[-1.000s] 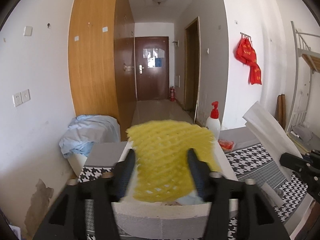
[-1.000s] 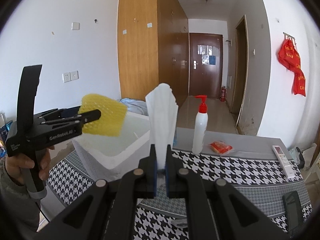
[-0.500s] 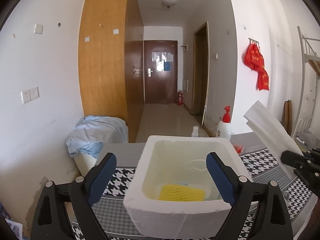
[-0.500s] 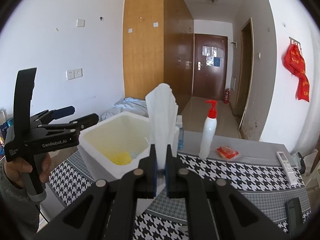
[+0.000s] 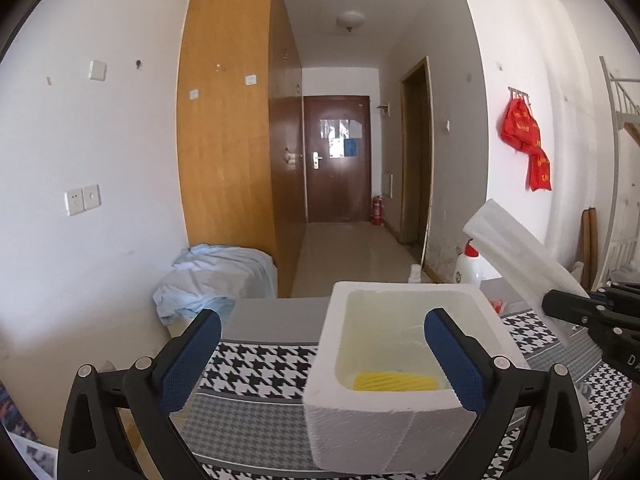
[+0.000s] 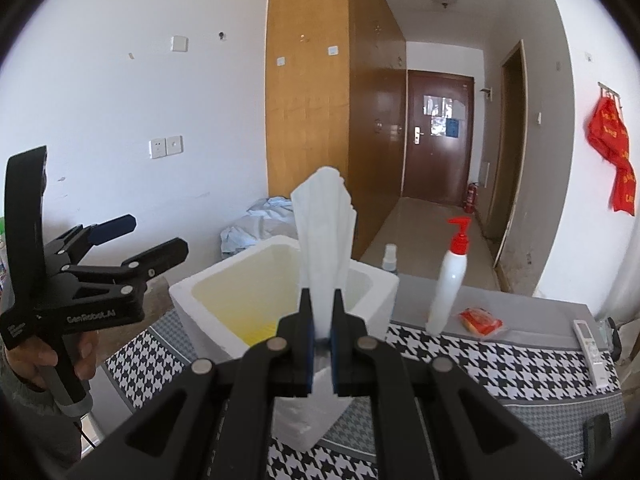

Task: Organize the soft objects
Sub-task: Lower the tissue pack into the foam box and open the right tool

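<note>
Yellow foam net (image 5: 394,381) lies flat inside the foam box (image 5: 360,416) (near wall), long axis across it; left gripper (image 5: 322,354), jaws just opened, stands empty above. Right gripper (image 6: 320,322) pinches a white foam sheet (image 6: 326,232) upright.

I am reading "GenRobot.AI" in pale letters on the black body of the left claw (image 6: 120,240); the gold characters on the red hangings (image 6: 616,160) are too blurred.

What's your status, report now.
Left gripper open, jaws just widened, nothing between. Yellow foam net in white foam box. Right gripper shut on white foam sheet. Path clear.
</note>
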Available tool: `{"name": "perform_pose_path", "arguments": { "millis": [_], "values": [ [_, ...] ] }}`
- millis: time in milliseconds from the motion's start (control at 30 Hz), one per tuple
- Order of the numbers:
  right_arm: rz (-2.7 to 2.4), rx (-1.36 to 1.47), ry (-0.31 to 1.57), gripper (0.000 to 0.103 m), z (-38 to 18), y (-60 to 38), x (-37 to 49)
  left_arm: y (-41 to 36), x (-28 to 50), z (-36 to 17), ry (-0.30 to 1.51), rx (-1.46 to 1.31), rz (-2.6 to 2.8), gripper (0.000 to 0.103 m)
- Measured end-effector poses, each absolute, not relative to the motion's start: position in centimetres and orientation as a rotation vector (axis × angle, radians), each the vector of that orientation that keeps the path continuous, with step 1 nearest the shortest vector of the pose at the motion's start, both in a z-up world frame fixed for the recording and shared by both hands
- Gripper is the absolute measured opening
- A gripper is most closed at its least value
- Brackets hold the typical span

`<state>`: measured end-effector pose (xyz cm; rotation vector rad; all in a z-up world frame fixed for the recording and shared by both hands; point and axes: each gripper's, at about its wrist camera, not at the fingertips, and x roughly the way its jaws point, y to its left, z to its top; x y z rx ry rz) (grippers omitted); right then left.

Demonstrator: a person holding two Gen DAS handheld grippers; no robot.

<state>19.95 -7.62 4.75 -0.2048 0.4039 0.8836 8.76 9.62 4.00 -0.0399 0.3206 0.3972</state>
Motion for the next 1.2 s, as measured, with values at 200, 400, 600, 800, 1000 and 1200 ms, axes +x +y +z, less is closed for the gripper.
{"name": "perform_pose_path", "arguments": {
  "millis": [200, 400, 600, 800, 1000, 1200],
  "values": [
    [0.908, -0.203, 0.423, 0.009, 4.6, -6.3, 20.4, 10.6, 8.3, 3.5, 0.335, -0.05, 0.424, 0.102],
    [0.934, -0.225, 0.443, 0.009, 4.2, -4.7, 20.5, 11.4, 7.7, 3.5, 0.332, -0.053, 0.441, 0.102],
    [0.935, -0.223, 0.466, 0.009, 3.9, -3.8, 20.9, 11.9, 7.4, 3.0, 0.343, -0.066, 0.449, 0.102],
    [0.941, -0.217, 0.493, 0.009, 3.6, -2.8, 21.2, 12.4, 6.8, 2.8, 0.341, -0.069, 0.461, 0.102],
    [0.949, -0.204, 0.501, 0.065, 3.2, -2.4, 21.4, 12.8, 6.2, 2.6, 0.345, -0.078, 0.472, 0.102],
    [0.96, -0.198, 0.494, 0.066, 3.6, -2.6, 20.8, 12.9, 6.0, 2.6, 0.341, -0.083, 0.474, 0.102]
  ]
}}
